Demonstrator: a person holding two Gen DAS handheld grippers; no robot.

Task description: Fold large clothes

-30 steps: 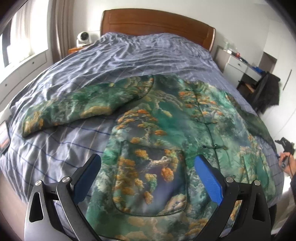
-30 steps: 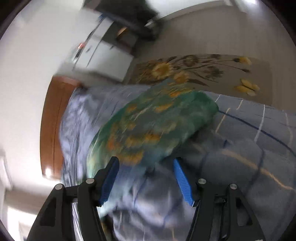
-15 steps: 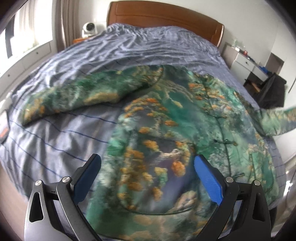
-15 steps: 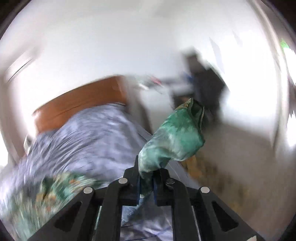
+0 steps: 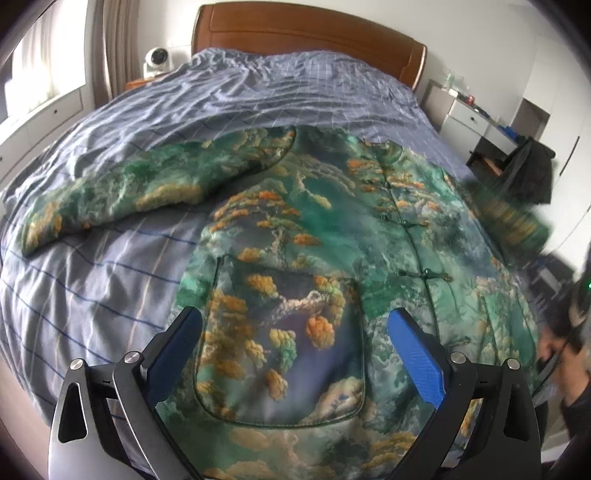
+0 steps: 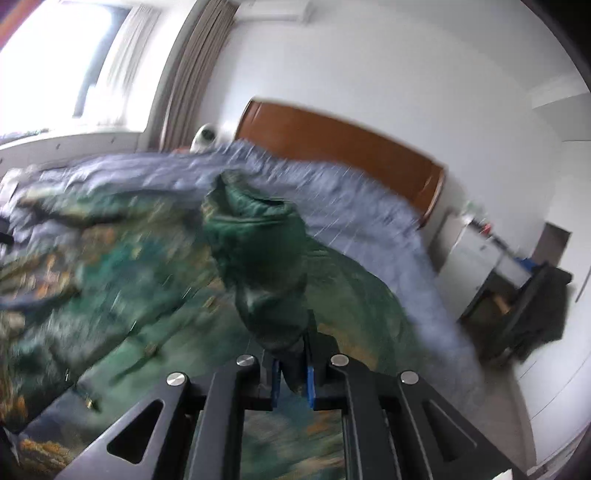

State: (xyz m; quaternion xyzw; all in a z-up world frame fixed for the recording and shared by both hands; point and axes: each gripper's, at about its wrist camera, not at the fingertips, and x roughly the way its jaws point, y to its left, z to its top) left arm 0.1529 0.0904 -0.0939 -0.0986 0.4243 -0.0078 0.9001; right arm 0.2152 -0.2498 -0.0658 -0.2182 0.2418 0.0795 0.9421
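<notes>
Our right gripper [image 6: 291, 380] clenches the jacket [image 5: 332, 229] sleeve [image 6: 258, 258] cuff; the left gripper [image 5: 295, 354] hovers released. The padded satin looks soft and slippery, so we grasp seams or hems.

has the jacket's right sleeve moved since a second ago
Yes: the sleeve, clamped in the right gripper, has swung off the bed edge, in over the jacket, toward the headboard.

Home bedroom. I face a double bed [image 5: 258, 96] in wrinkled blue checked bedding, wooden headboard [image 5: 306, 33] against white wall. Curtained window [image 6: 92, 62] on one side, white drawer unit [image 5: 469, 118] on the other.
</notes>
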